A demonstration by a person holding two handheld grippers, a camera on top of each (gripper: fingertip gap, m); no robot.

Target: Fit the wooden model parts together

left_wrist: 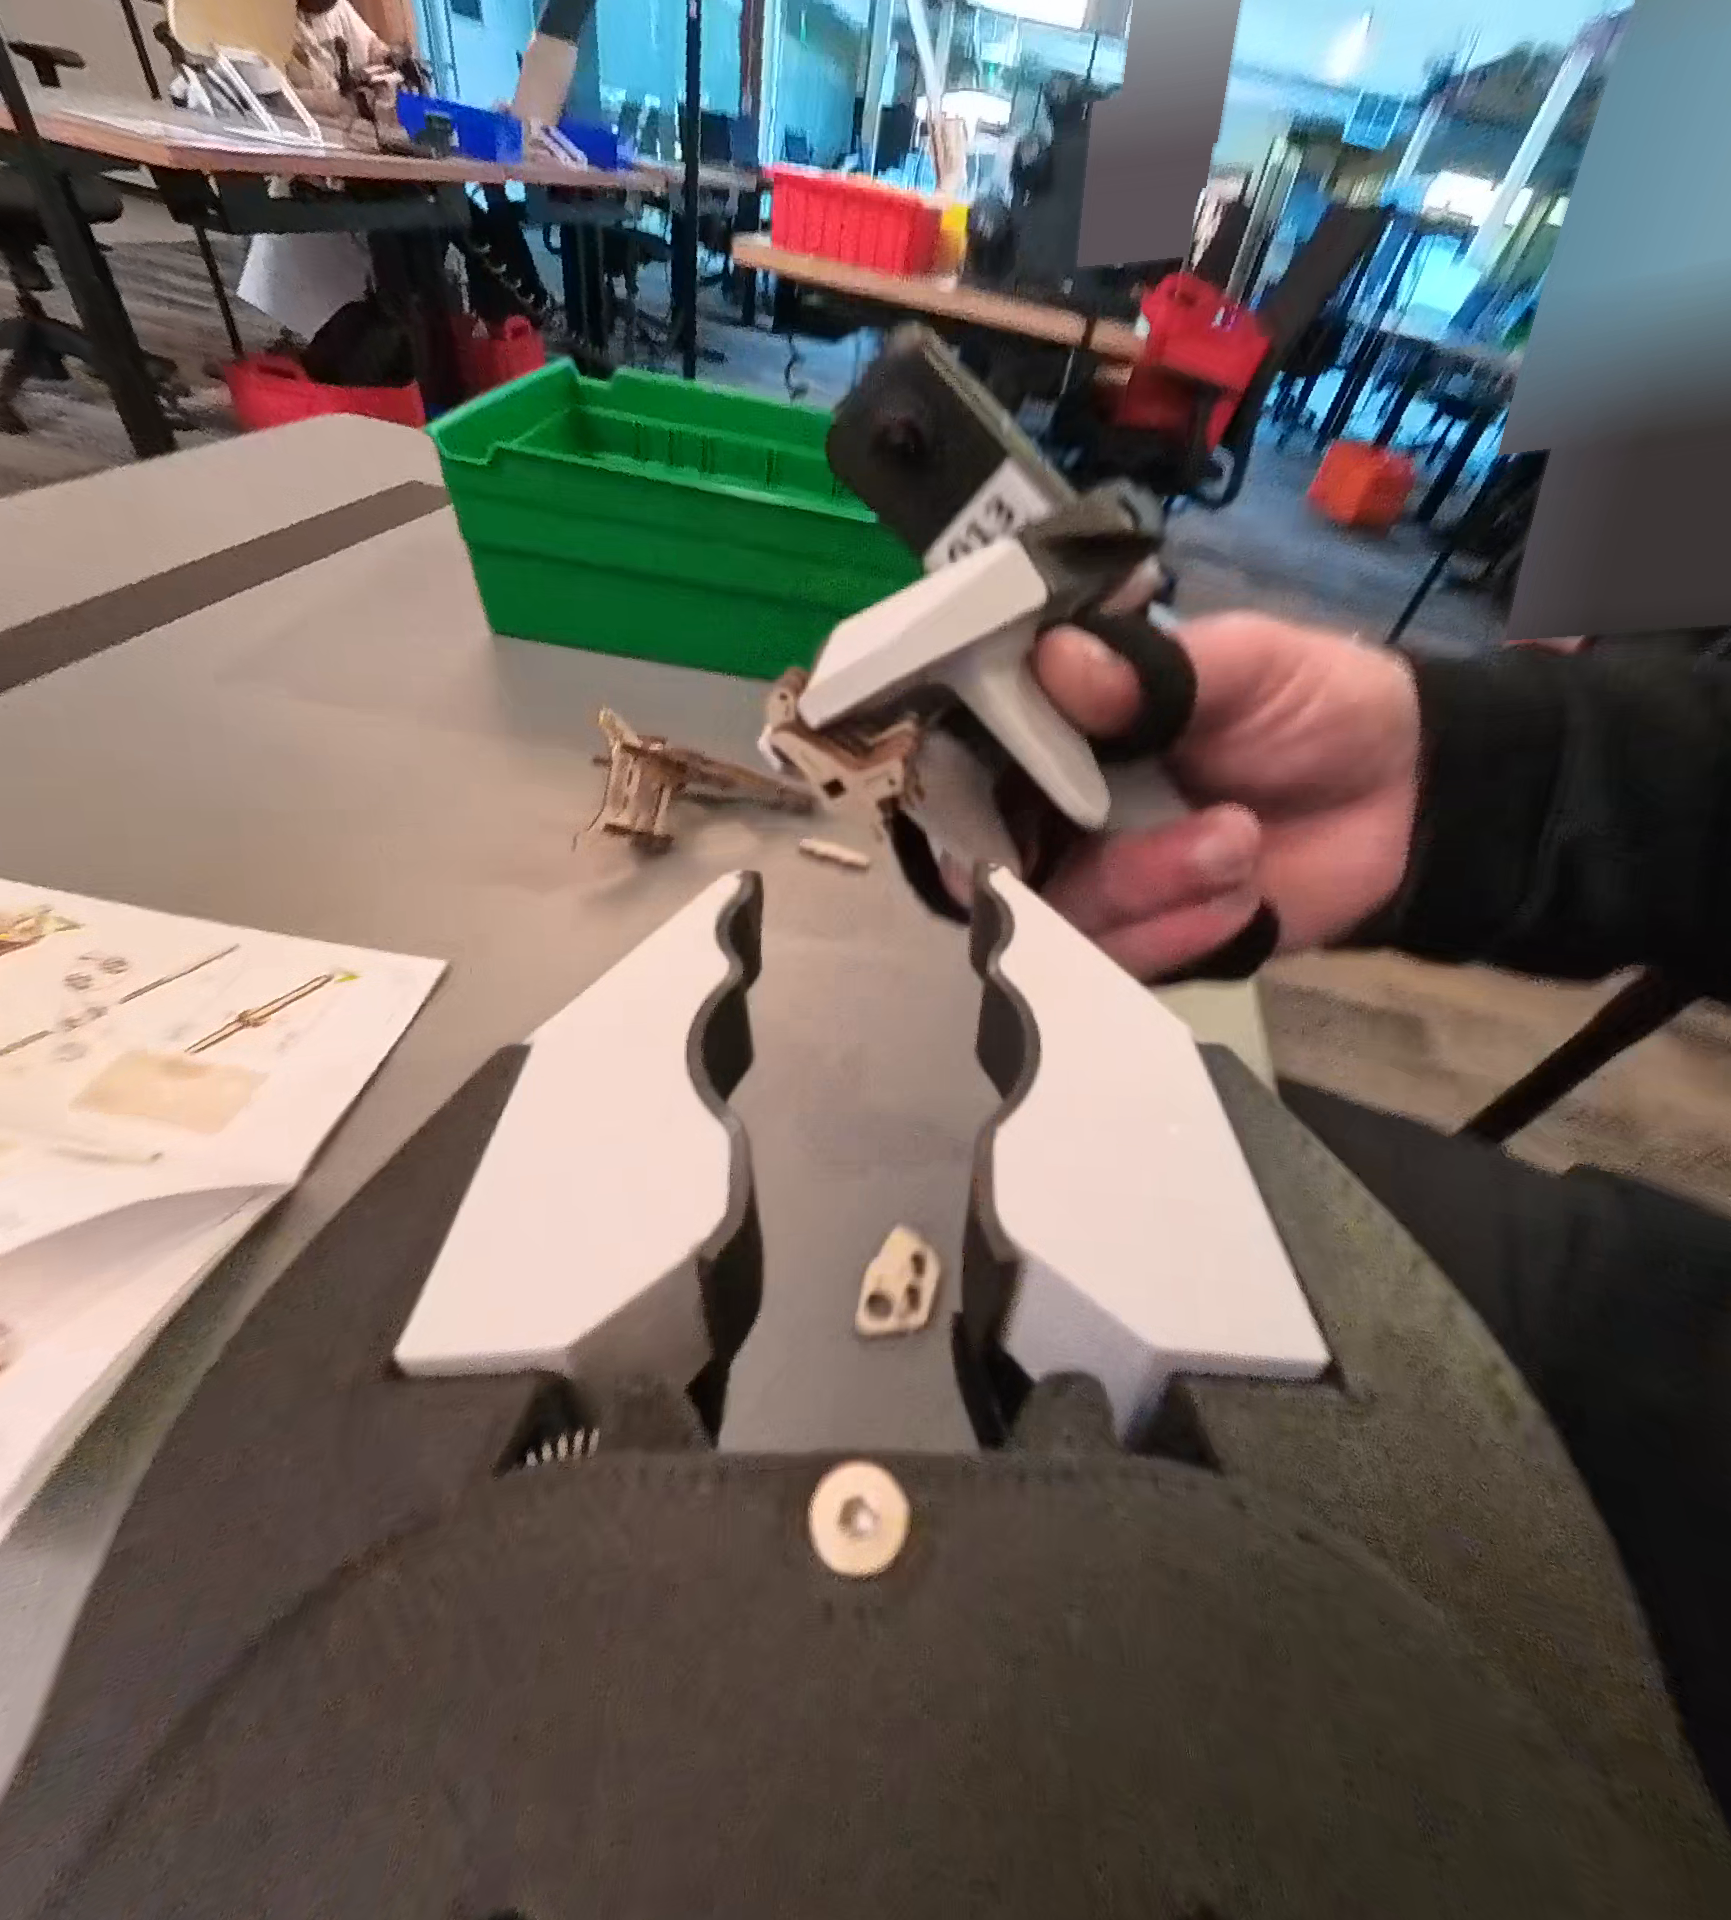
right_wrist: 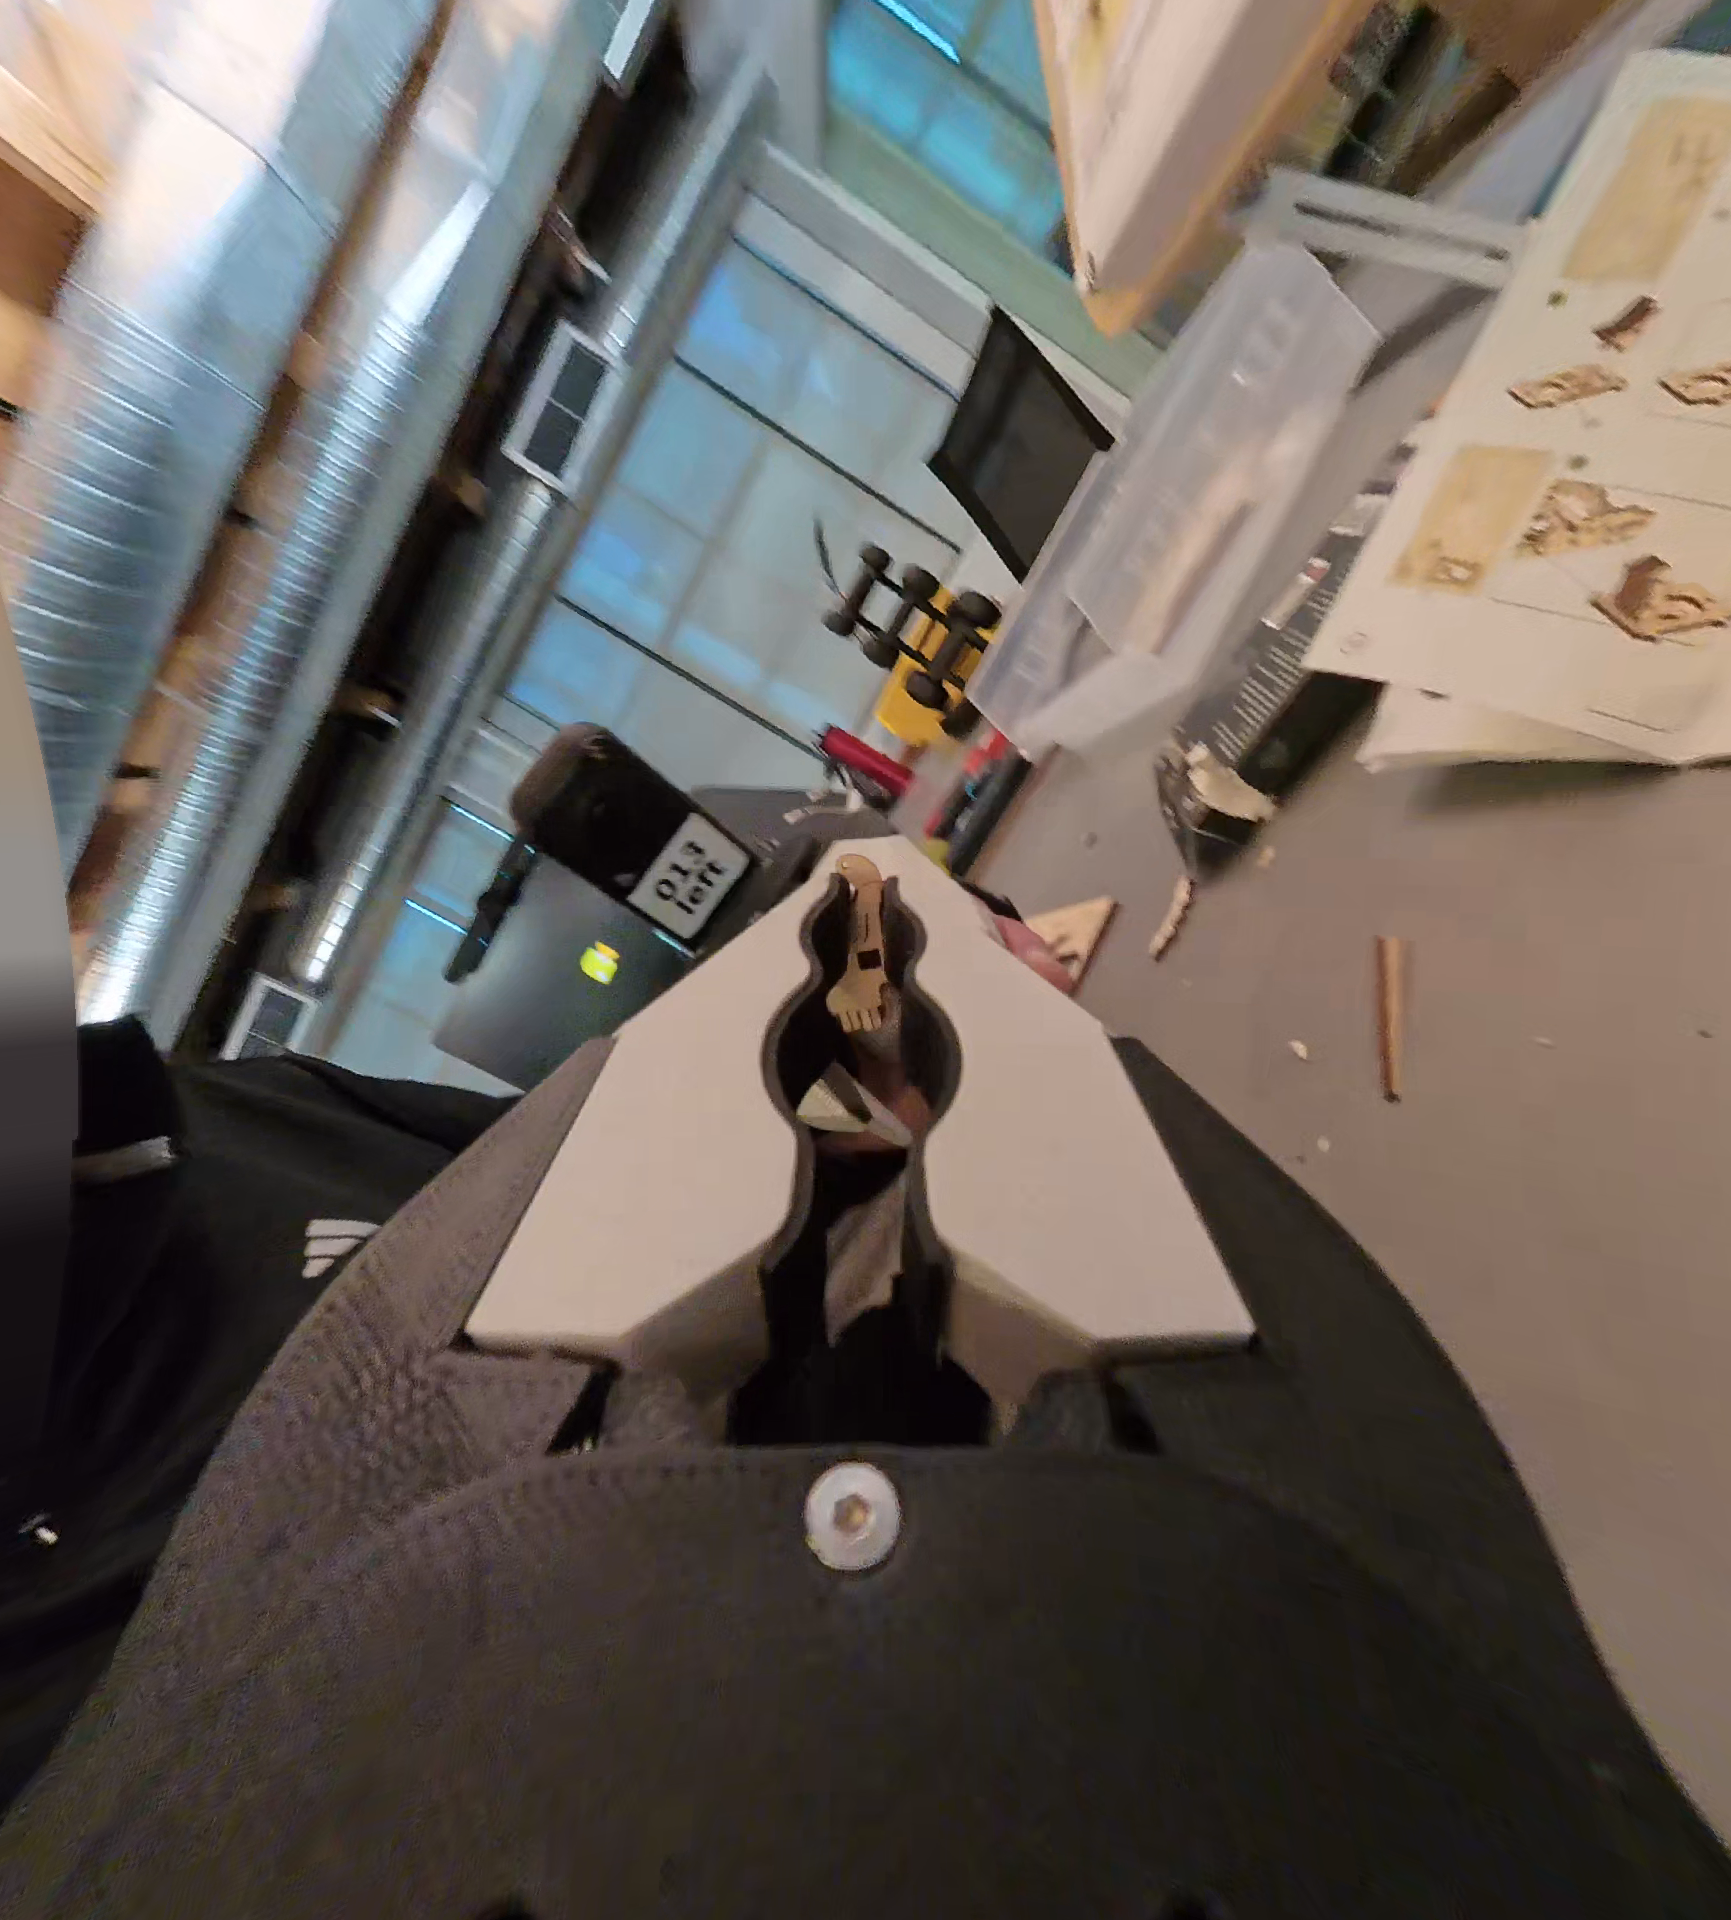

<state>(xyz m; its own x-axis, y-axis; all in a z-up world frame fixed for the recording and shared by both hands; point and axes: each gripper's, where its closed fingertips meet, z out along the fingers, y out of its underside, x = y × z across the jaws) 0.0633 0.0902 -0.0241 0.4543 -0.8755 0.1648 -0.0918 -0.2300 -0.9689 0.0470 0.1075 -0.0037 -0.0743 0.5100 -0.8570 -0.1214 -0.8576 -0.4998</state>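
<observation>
The left gripper hung over the grey table with its white fingers spread wide and nothing between them. Below the gap lay a small flat wooden piece with holes in it, loose on the tabletop.

From that side I could see the whole of the right gripper, held tilted in a person's hand (dark sleeve, one finger through a black loop). Its tips were closed on a pale wooden sub-assembly lifted just off the table. Near it rested a second wooden assembly, and a short wooden peg lay between that one and the left gripper's tips. A green bin stood farther back, and an open instruction booklet lay to the left.

The right wrist view, rolled steeply sideways, gave what the other could not: the right gripper drawn nearly together, pinching a thin, slotted wooden part edge-on at its tips. It also showed wood scraps strewn on the table and more instruction sheets beyond.
</observation>
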